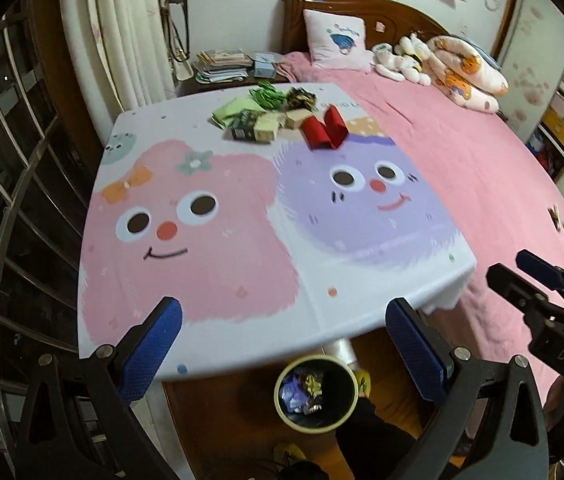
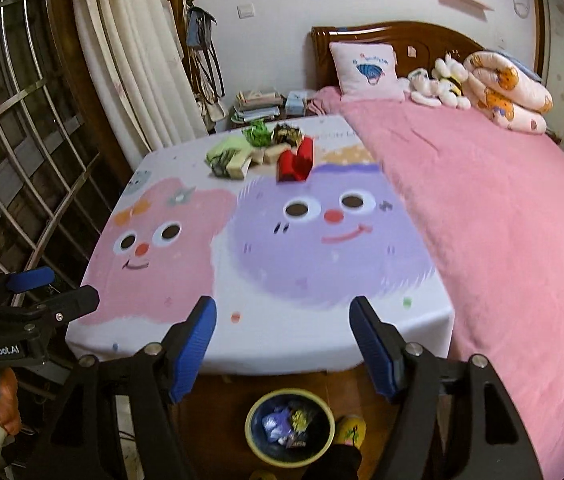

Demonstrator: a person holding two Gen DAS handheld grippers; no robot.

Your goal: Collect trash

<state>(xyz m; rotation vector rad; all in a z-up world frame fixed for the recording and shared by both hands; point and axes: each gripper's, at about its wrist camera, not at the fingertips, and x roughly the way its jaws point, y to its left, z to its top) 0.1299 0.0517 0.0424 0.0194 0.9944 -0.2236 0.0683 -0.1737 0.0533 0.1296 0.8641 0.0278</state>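
Left tongs (image 1: 284, 344): blue pads set wide apart, nothing between them, touching nothing; held above the near edge of the table (image 1: 241, 332).

Right tongs (image 2: 284, 350): blue pads parted, a little less widely than the left pair; empty, clear of the table. In the left view this pair shows at the right edge, also empty.

Bin (image 1: 316, 394): round, pale rim, dark inside; on the wooden floor just beyond the table's near edge, below and between both tongs. Contents: crumpled wrappers (image 2: 288, 424), purple, yellow and dark.

Table: covered by a cloth printed with two cartoon faces, pink at left, purple at right. Near and middle parts bare.

Trash pile (image 1: 271, 118): at the far end of the table, well apart from both tongs. Items: red wrapper (image 1: 324, 128) standing nearest; tan blocks, a dark packet and a light green packet beside it; green and dark crumpled wrappers behind.

Bed (image 2: 502, 220): pink cover, touching the table's right side.
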